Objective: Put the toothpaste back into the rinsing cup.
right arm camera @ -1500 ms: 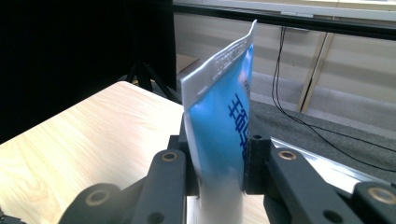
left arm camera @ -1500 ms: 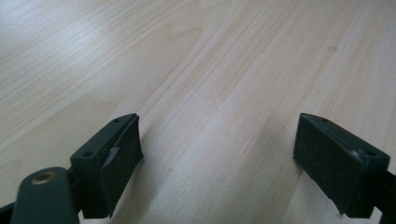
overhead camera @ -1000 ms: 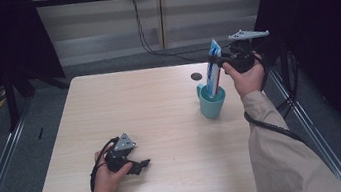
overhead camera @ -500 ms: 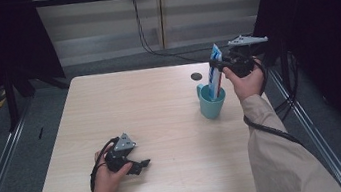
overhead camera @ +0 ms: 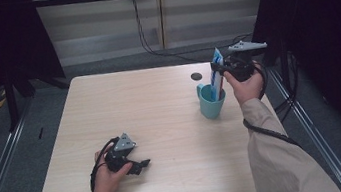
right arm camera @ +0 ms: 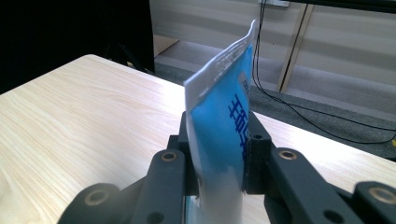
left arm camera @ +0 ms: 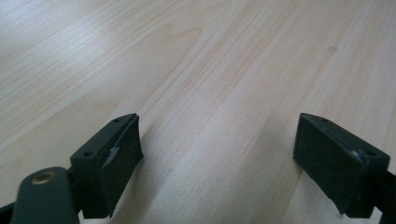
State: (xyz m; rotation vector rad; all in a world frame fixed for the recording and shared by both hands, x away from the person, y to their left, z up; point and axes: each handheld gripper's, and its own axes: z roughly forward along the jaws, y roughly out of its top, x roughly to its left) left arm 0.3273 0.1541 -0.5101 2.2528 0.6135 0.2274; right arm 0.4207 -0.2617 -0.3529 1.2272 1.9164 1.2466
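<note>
Tube held over the cup at the desk's right edge

The blue-and-white tube [right arm camera: 219, 116] stood in the teal cup [overhead camera: 210, 103] near the desk's [overhead camera: 160, 107] right edge, pinched by the right gripper [overhead camera: 228, 70]. The left gripper [left arm camera: 215, 163] rested spread and empty near the front-left corner. Pulling sideways could probably tip the light cup, since nothing steadied it.

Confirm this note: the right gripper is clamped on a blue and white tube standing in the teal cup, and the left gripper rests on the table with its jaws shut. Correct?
One detail is wrong. The left gripper has its jaws open, wide apart over bare table, as the left gripper view shows. The rest holds: the right gripper is clamped on the blue and white tube, whose lower end stands in the teal cup.
</note>
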